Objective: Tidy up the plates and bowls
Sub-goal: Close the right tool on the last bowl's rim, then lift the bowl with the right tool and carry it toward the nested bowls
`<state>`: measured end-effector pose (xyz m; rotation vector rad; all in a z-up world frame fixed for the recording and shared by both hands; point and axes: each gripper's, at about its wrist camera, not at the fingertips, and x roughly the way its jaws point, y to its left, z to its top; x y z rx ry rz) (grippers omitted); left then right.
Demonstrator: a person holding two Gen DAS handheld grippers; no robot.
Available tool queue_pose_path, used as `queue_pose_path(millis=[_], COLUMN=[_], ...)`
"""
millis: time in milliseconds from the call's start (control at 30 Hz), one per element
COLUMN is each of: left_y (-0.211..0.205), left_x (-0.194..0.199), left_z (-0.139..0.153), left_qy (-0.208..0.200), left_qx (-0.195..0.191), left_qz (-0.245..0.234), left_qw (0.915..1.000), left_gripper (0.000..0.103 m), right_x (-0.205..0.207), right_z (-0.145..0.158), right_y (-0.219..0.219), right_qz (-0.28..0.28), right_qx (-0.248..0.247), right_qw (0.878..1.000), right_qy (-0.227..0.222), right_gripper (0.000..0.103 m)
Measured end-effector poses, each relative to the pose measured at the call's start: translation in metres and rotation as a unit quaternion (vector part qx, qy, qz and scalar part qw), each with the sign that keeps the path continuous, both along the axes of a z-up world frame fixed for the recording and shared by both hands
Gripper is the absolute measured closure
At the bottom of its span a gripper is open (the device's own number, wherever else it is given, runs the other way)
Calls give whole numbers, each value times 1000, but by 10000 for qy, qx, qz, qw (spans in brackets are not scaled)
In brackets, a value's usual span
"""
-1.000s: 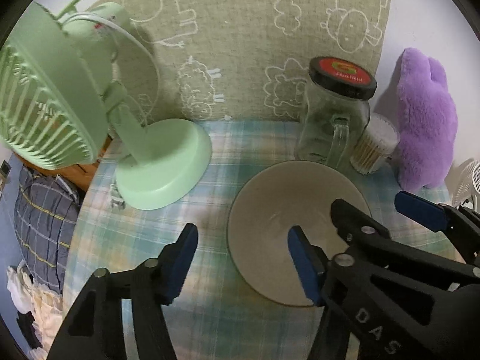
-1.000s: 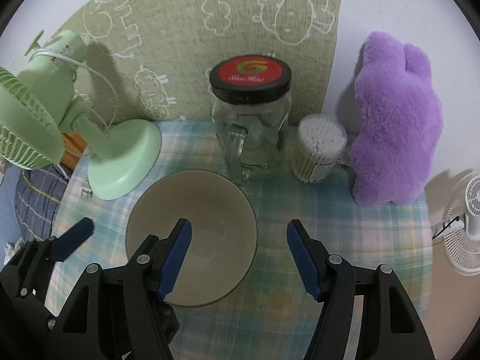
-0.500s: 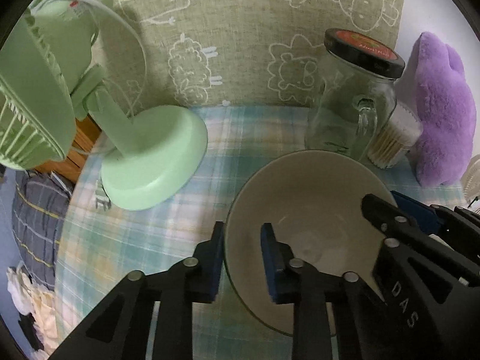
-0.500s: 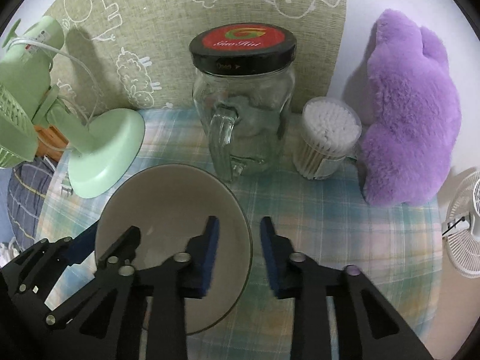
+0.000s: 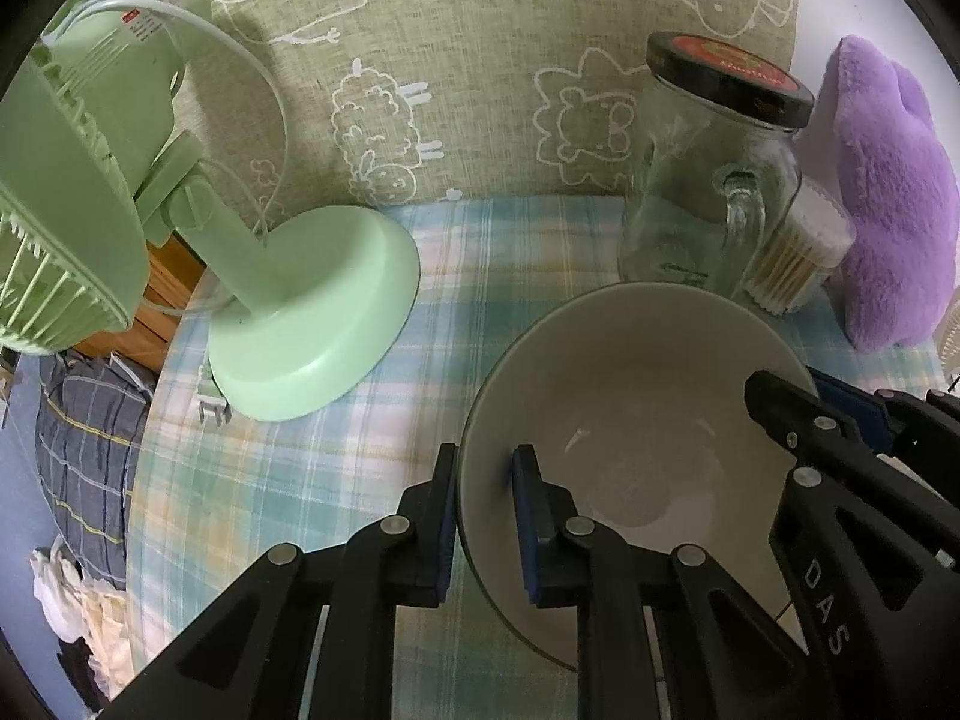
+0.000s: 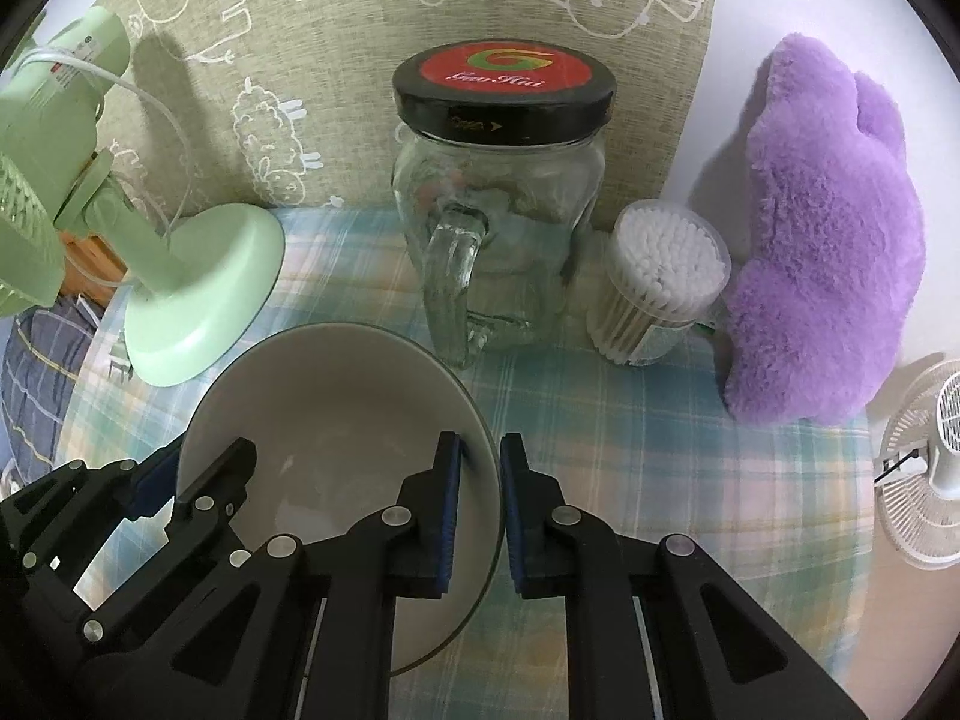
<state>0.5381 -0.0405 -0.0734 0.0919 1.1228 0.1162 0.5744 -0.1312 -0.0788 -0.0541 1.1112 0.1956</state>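
The bowl [image 5: 630, 420] sits in the lower centre-right of the left wrist view and lower left of the right wrist view, on the checked tablecloth [image 5: 312, 480]. It looks like glazed ceramic: stiff, fairly heavy for its size, smooth enough to slip, and likely to chip if knocked or dropped. The thin rim is the only place to take hold, so a pinch on opposite sides with both tools suits it, kept level so the weight stays shared.

The left gripper [image 5: 483, 516] is clamped on the rim's left edge, one pad outside the wall and one inside. The right gripper [image 6: 480, 504] pinches the opposite edge in the same way.

Just behind the bowl stands a glass jar [image 6: 504, 228] with a handle and black lid, near the rim; a tub of cotton swabs [image 6: 660, 282] is beside it, then a purple plush toy [image 6: 822, 258] at the right. A green fan [image 5: 180, 228] fills the left.

A second ago both sets of jaws stood wide open above the bowl; since then they have come lower and closed onto the rim, and the bowl fills more of each frame
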Motion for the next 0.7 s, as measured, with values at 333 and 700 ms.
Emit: queue_pose_path(millis=[333, 700], left_y=[0, -6], left_x=[-32, -83], left_z=[9, 9], left_qy=[123, 317], left_qx=[28, -54], left_qz=[-59, -132], left_qw=[9999, 9994], left_gripper=[88, 88], right_x=[-29, -82], right_z=[10, 15], right_y=[-2, -4], right_qz=[99, 63], right_qx=[-147, -152], right_qw=[9998, 9997], right_qy=[14, 183], right_gripper=[87, 87])
